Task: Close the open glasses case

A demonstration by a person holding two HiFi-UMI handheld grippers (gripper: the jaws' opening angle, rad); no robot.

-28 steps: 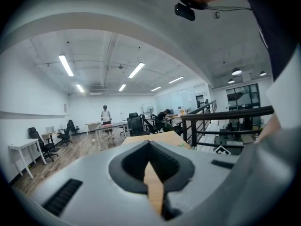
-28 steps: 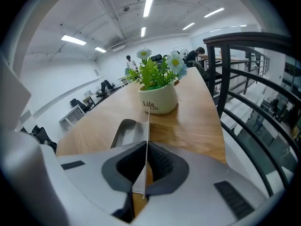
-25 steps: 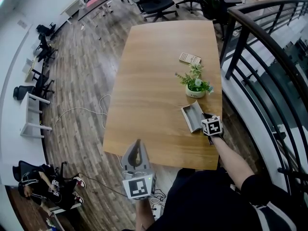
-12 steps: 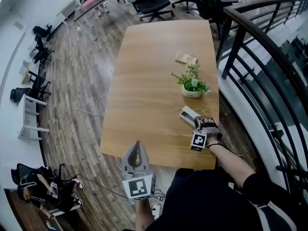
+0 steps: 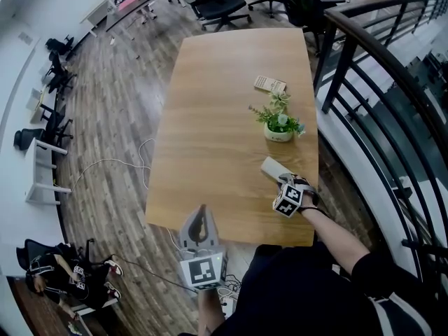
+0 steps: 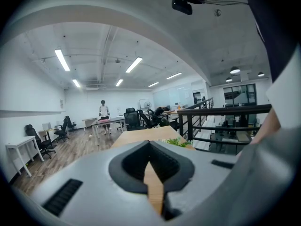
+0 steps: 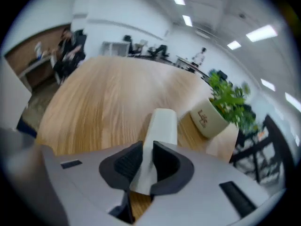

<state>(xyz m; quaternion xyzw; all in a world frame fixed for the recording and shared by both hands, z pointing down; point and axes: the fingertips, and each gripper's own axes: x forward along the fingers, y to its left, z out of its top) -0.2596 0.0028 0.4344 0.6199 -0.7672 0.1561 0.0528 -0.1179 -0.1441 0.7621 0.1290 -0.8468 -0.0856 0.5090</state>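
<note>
The white glasses case (image 5: 271, 167) lies flat with its lid down near the table's right front edge, just in front of the potted plant. My right gripper (image 5: 283, 181) tilts steeply down over the case's near end. In the right gripper view the case (image 7: 161, 126) runs away from the right gripper (image 7: 143, 166), whose jaws are opening; white case shows through the whole gap, and no pad visibly presses on it. My left gripper (image 5: 201, 209) hovers at the table's front edge, far from the case, with its fingers meeting at the tips and nothing in them (image 6: 150, 161).
A small potted plant (image 5: 278, 124) in a white pot stands just beyond the case, and it also shows in the right gripper view (image 7: 221, 107). A flat patterned card (image 5: 269, 84) lies farther back. The wooden table (image 5: 210, 117) has a dark railing (image 5: 364, 82) along its right side.
The case's lid stood open a second ago and now lies down on the case. My right gripper rolled over and slid to the case's near end. The left gripper stayed put.
</note>
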